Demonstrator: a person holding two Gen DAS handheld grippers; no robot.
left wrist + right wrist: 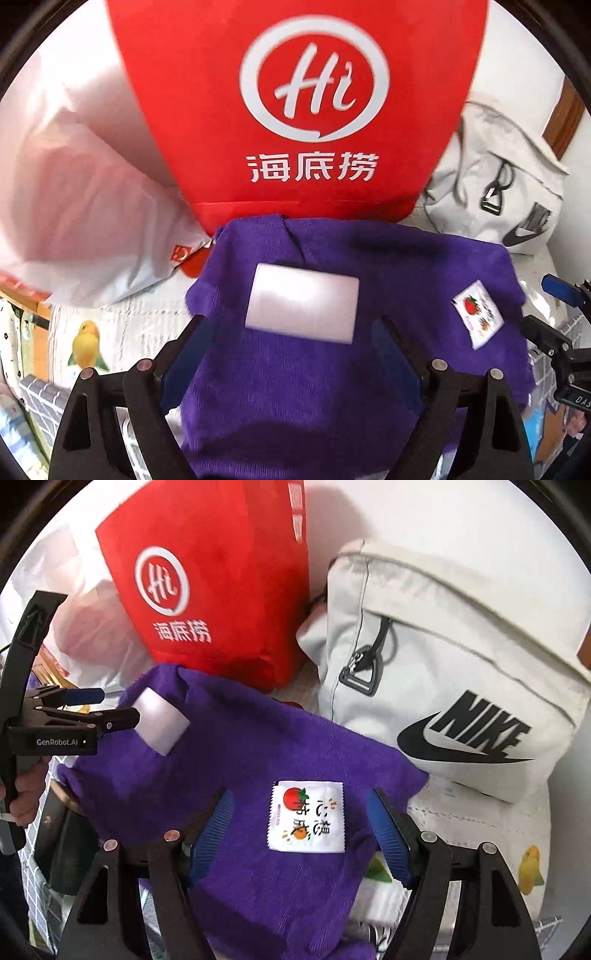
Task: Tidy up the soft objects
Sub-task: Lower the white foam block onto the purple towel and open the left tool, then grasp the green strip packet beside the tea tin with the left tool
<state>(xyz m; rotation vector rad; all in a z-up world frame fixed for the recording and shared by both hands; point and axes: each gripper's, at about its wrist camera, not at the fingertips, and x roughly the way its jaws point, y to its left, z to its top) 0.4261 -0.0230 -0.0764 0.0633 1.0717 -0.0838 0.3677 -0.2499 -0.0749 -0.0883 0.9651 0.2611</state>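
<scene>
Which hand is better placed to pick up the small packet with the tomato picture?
Right. The tomato packet lies on the purple towel directly between the right tool's open fingers; the left tool frames the white block instead.

A deep purple cloth (pixel 258 746) is seen carrying a plain white block (pixel 159 725) and a white packet (pixel 307 818) printed with a red tomato, while behind the cloth a red bag (pixel 221 590) with a white logo and a pale grey backpack (pixel 461 657) lettered in black are shown.

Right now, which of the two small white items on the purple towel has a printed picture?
The tomato-printed packet, between the right hand-held gripper's open fingers; the plain white block is blank.
</scene>
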